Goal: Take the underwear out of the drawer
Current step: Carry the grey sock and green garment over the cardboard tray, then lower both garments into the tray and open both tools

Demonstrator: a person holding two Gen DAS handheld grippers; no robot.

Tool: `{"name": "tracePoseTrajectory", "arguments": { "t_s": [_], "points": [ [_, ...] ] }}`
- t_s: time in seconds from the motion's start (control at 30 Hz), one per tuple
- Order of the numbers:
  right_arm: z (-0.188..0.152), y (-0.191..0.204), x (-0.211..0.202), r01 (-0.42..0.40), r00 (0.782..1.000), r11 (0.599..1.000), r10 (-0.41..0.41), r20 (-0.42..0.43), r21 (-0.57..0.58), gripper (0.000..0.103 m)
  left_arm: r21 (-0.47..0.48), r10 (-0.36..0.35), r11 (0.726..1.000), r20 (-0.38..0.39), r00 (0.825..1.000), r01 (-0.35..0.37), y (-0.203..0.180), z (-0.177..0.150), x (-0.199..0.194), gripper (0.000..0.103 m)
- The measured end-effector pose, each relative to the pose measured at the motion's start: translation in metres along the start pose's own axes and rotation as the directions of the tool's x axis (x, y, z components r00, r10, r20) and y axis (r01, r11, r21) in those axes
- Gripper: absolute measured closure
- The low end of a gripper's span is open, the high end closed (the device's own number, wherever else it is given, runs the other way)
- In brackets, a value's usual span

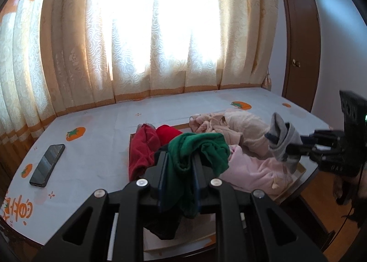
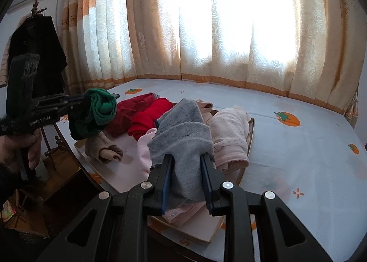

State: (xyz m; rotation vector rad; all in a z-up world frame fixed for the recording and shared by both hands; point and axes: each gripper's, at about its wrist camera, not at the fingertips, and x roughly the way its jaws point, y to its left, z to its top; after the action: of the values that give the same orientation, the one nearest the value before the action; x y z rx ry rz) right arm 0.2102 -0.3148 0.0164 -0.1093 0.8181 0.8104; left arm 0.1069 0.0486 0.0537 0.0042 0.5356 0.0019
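Note:
My left gripper (image 1: 179, 161) is shut on a green garment (image 1: 199, 149) and holds it above the shallow drawer tray (image 2: 251, 133); it also shows in the right wrist view (image 2: 86, 103), with the green garment (image 2: 101, 106). My right gripper (image 2: 187, 158) is shut on a grey garment (image 2: 183, 133) above the tray; it also shows in the left wrist view (image 1: 286, 145), with the grey garment (image 1: 283, 140). In the tray lie red clothes (image 2: 146, 115), pink clothes (image 2: 229, 138) and a beige sock (image 2: 105, 149).
The tray rests on a table with a pale cloth printed with orange fruit (image 2: 298, 147). A black phone (image 1: 47, 165) lies on the cloth at the left. Curtains (image 1: 149, 32) hang behind. A brown door (image 1: 300, 44) stands at the right, a dark coat (image 2: 36, 55) hangs left.

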Motion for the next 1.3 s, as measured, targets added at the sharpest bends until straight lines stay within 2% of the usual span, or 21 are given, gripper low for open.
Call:
{"name": "tracePoseTrajectory", "arguments": {
  "t_s": [0.23,0.7,1.3],
  "points": [
    [-0.002,0.001,0.010,-0.002,1.000,1.000,0.002,-0.023,0.000,0.076,0.013,-0.001,1.000,0.021,1.000,0.001,-0.003,0.011,-0.002,0.086],
    [-0.001,0.001,0.031,0.009,0.996,1.000,-0.009,-0.084,-0.002,0.076,0.074,0.016,0.997,-0.121,0.992,-0.007,-0.013,-0.008,0.042,0.085],
    [-0.003,-0.001,0.058,0.018,0.987,1.000,-0.017,-0.161,0.002,0.076,0.095,0.059,0.995,-0.179,0.982,-0.043,-0.011,-0.020,0.063,0.077]
  ]
}}
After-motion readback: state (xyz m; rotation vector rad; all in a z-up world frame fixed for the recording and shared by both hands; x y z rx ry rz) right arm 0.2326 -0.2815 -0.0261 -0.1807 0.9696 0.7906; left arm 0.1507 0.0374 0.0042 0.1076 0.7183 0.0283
